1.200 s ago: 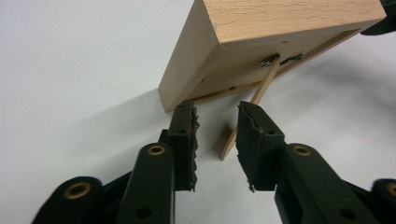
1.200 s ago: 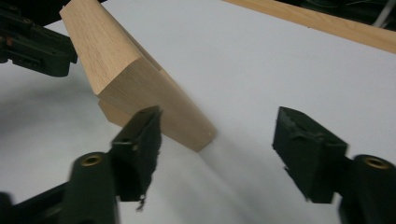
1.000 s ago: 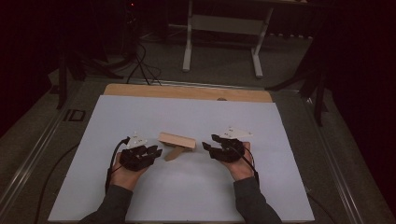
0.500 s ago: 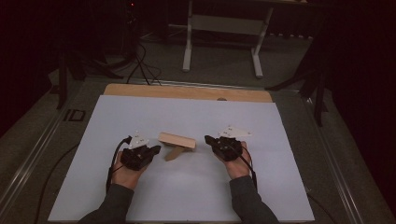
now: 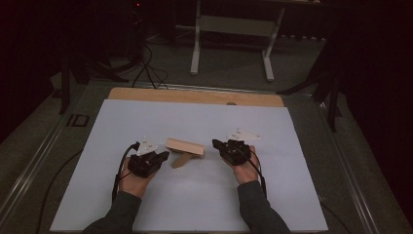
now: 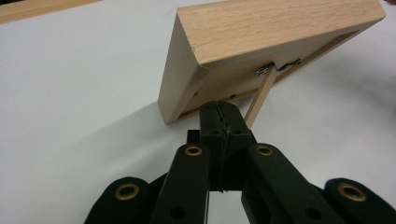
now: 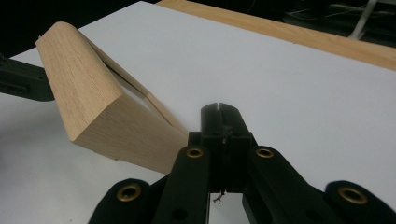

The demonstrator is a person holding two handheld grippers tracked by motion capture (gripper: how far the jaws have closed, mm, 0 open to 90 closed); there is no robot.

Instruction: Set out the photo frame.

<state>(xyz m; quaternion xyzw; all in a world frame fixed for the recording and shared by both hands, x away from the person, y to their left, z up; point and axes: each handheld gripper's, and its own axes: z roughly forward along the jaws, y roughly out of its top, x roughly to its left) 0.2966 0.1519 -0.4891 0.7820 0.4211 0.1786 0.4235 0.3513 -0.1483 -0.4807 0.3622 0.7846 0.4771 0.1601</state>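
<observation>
Both claws have just been closing since the earlier frames, with nothing between their jaws, and the hands are staying almost where they were. Now the left claw (image 5: 163,155) is sitting with its black jaws pressed together, empty, its tip just beside the near left corner of the light wooden picture frame (image 5: 184,146), close to the thin wooden back stand (image 6: 259,99). On the other side, the right claw (image 5: 216,144) is likewise pressed together and pinching nothing, resting just off the frame's right end. That frame is standing tilted on its stand near the middle of the white-topped counter (image 5: 195,204), between the two claws. Open white surface is lying all around it, wide toward both side edges and the near edge, while a bare wooden strip (image 5: 195,96) is running along the far edge. Beyond the counter, a white metal stand (image 5: 234,29) and black cables (image 5: 146,68) are lying on the dark floor, well apart from the work.
</observation>
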